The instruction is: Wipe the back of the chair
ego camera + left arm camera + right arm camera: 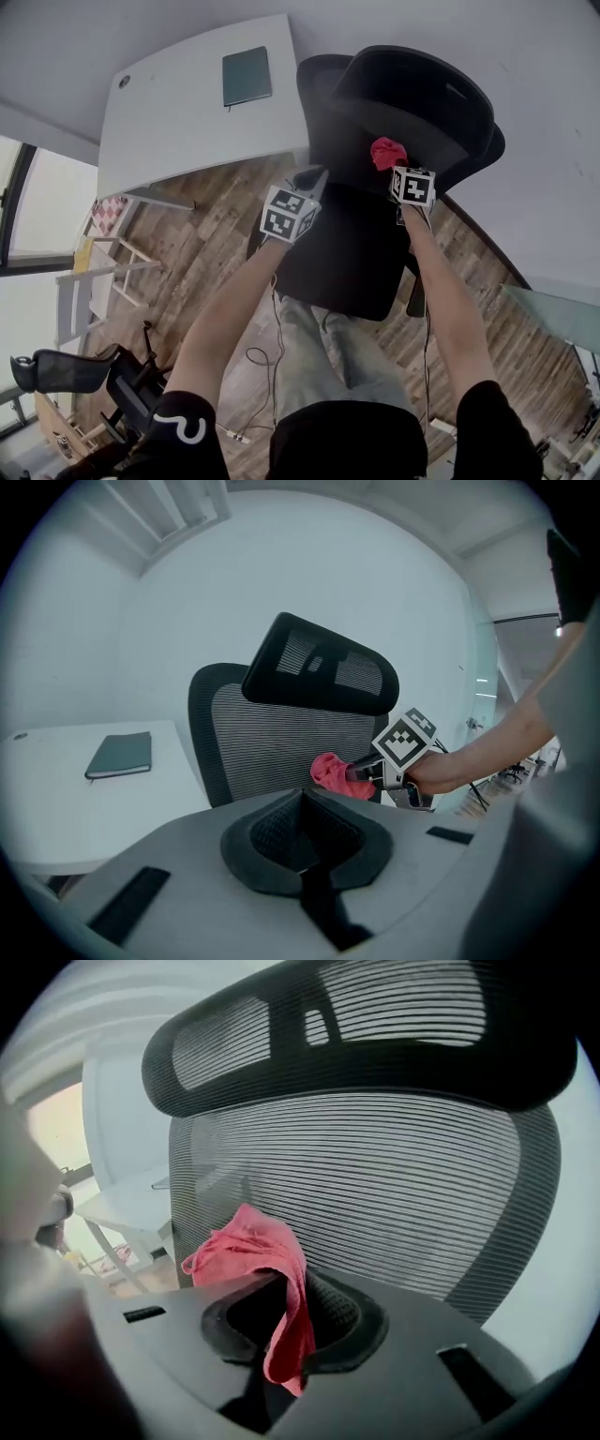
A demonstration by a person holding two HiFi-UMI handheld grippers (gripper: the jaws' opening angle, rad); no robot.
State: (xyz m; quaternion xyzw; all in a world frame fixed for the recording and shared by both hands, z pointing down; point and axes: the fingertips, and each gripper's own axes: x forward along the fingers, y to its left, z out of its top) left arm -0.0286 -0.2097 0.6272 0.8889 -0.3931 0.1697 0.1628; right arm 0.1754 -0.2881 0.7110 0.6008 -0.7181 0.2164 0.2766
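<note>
The black mesh office chair stands in front of me; its mesh back (375, 1194) and headrest (375, 1026) fill the right gripper view. My right gripper (286, 1312) is shut on a red cloth (258, 1246), which bunches up against the lower left of the mesh. From above, the red cloth (387, 153) lies on the chair back (412, 103) just beyond the right gripper (405, 178). My left gripper (307, 178) hovers at the chair's left side, holds nothing, and its jaws look shut. From the left gripper (302, 832), I see the cloth (330, 772) pressed to the mesh (272, 747).
A white desk (187, 112) with a dark notebook (247, 75) stands left of the chair, close to its back. A white rack (98, 277) and another black chair (75, 370) are at the far left. The floor (216, 216) is wood, and the chair seat (347, 253) is in front of my legs.
</note>
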